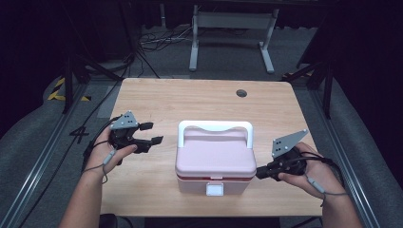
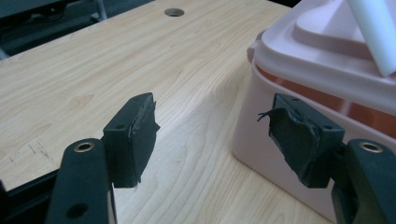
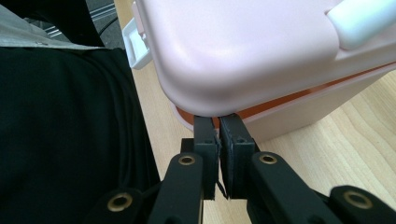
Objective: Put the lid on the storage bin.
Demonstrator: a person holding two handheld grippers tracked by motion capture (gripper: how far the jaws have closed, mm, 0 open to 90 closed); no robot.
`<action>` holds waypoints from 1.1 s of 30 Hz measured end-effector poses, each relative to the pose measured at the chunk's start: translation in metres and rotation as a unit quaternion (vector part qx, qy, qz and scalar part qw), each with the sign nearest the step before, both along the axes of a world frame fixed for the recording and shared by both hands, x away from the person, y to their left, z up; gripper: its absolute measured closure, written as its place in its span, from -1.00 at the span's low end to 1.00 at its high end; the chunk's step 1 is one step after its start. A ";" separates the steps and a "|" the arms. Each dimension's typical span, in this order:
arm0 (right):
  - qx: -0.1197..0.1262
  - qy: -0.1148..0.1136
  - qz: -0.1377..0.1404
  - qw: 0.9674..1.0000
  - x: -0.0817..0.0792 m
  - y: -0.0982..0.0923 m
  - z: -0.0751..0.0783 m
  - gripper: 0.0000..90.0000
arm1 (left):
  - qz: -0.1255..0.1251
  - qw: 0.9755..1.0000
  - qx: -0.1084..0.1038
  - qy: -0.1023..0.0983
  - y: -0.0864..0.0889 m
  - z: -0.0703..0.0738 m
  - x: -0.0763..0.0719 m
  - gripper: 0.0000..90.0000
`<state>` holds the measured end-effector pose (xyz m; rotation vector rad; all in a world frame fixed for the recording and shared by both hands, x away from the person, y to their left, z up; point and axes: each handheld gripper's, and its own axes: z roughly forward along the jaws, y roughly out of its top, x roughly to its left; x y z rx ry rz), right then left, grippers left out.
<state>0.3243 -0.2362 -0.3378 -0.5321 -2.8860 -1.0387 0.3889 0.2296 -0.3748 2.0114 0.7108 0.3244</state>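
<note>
On the pale wooden counter (image 1: 157,102) we see a pink lidded box (image 1: 215,159) with a white handle near the front edge. Our right claw (image 1: 261,173) is closed, tips at the lid's corner seam; our left claw (image 1: 151,133) gapes empty just beside the box.

Two black two-jaw grippers are seen, the left gripper (image 1: 151,133) and the right gripper (image 1: 261,173), each topped by a grey three-cornered plate with small holes. Grey cables are trailed from both. Brass-ringed screw holes and frayed black pads (image 2: 135,135) are shown on the jaws.
</note>
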 end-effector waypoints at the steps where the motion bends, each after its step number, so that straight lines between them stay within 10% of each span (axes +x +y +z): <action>1: -0.001 0.001 0.002 1.000 0.000 0.000 0.000 0.92 | 0.001 1.000 0.002 0.001 0.000 0.000 0.000 -0.27; 17: -0.037 0.014 0.011 0.999 -0.003 0.002 -0.003 0.90 | 0.008 1.000 0.008 0.012 0.000 -0.003 0.002 -0.27; 33: 0.030 0.010 0.019 0.999 -0.007 -0.006 0.011 0.71 | 0.012 1.000 0.008 0.010 0.003 -0.002 -0.001 -0.27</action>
